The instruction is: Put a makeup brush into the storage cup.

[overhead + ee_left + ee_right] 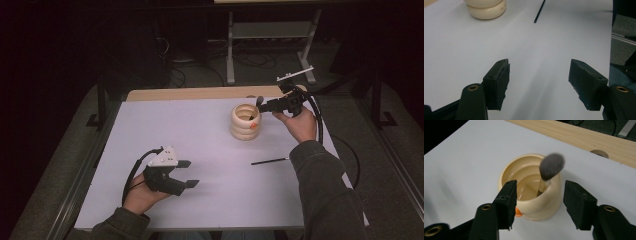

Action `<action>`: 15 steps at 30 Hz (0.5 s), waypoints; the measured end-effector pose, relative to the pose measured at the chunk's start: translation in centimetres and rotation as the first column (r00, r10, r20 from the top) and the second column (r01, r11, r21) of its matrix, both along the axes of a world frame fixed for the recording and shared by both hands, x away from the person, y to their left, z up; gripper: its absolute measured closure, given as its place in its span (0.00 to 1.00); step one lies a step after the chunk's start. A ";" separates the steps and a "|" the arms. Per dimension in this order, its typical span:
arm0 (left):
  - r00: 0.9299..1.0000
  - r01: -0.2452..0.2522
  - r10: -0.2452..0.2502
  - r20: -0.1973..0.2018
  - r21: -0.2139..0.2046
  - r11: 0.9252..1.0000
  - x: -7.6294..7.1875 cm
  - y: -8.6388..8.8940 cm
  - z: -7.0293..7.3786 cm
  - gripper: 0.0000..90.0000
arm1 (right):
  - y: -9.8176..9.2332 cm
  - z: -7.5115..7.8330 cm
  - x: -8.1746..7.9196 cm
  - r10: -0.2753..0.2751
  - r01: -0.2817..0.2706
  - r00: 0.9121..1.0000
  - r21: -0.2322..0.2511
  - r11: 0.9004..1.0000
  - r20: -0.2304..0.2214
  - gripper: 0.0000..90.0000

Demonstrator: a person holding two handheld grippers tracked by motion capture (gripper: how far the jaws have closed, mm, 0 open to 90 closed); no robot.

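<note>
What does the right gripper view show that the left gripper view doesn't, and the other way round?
Right gripper view: a makeup brush standing bristles up inside the cream cup, an orange spot low on the cup's side, and the wooden table edge behind. Left gripper view: a thin black stick lying flat on the white tabletop. Both share the cup, the white tabletop, and a pair of open black tongs with nothing between them.

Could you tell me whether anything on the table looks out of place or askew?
Only mildly: a thin black stick lies loose on the white table, apart from the cream holder, where a makeup brush leans bristles-up.
</note>
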State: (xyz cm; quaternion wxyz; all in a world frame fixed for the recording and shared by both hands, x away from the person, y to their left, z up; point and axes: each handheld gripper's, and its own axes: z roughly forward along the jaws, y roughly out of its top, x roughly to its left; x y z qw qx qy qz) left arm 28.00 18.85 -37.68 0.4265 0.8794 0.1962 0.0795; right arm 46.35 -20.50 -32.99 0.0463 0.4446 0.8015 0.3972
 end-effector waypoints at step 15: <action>1.000 -0.015 0.015 -0.001 -0.010 1.000 0.1 0.4 0.2 0.35 | -0.9 -0.5 -1.7 0.035 -0.036 0.999 0.006 0.999 0.019 0.41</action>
